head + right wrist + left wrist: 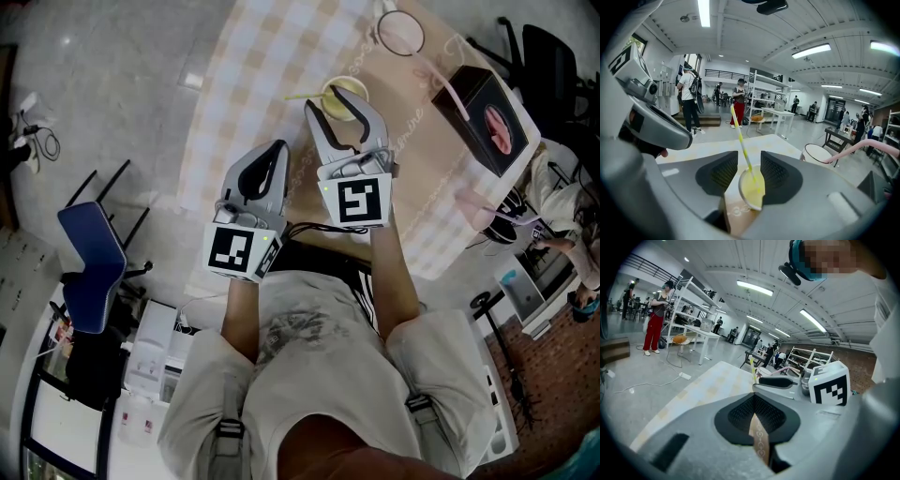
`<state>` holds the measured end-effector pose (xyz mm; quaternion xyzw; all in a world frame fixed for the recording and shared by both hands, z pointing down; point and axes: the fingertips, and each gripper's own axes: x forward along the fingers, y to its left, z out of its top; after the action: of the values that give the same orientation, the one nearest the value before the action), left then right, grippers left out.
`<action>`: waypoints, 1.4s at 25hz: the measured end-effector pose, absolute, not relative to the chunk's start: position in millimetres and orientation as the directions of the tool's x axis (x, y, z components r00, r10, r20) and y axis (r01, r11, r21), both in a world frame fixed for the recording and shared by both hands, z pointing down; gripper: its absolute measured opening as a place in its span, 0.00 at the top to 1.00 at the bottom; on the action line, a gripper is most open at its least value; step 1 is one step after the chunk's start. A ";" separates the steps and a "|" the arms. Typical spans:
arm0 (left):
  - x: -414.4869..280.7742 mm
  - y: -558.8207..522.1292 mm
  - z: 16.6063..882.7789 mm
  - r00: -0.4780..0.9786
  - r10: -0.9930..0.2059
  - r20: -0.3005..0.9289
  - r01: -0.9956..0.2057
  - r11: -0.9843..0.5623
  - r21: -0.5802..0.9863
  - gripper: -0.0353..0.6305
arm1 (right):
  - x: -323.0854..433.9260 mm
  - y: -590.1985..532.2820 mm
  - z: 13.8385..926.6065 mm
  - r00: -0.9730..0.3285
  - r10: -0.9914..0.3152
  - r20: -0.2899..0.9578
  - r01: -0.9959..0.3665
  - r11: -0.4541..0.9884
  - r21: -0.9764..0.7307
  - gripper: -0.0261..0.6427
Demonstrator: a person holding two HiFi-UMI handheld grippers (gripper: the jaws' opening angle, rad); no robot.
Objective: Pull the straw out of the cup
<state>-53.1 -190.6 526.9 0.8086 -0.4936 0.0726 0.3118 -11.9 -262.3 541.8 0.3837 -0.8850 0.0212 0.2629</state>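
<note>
Left gripper (278, 148), jaws pressed together, idles by the near edge of the table (253, 56); right gripper (342, 111), jaws spread, flanks the cup (343, 90) further in, and should pinch the leaning straw (305, 96) above the rim and lift along its tilt.

A round cup (356, 84) with a white rim is seen upright in the upper centre of the head view, filled with pale yellow liquid. In the right gripper view the cup (739, 186) sits low in the centre of the frame, only partly visible. A thin straw (741, 140), yellow with paler stripes, is stood in the liquid and leans up and to the left. In the head view the straw (305, 96) is seen jutting leftward past the rim. In the left gripper view only the straw's (752, 367) upper part is made out, near the centre.
</note>
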 end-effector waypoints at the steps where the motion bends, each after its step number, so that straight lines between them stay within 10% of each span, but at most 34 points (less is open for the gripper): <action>1: -53.0 -190.6 527.1 0.502 -0.753 0.426 -0.844 -0.318 0.433 0.94 | -12.2 -262.4 541.3 -0.566 -0.668 0.483 -0.688 0.706 0.169 0.72; 35: -58.8 -190.7 518.5 0.493 -0.768 0.409 -0.845 -0.311 0.436 0.94 | -8.4 -271.5 525.1 -0.511 -0.722 0.466 -0.701 0.664 0.260 0.92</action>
<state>-58.8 -190.7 518.5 0.8072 -0.4994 0.0624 0.3085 -8.4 -271.5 525.1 0.4094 -0.8690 -0.0188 0.2771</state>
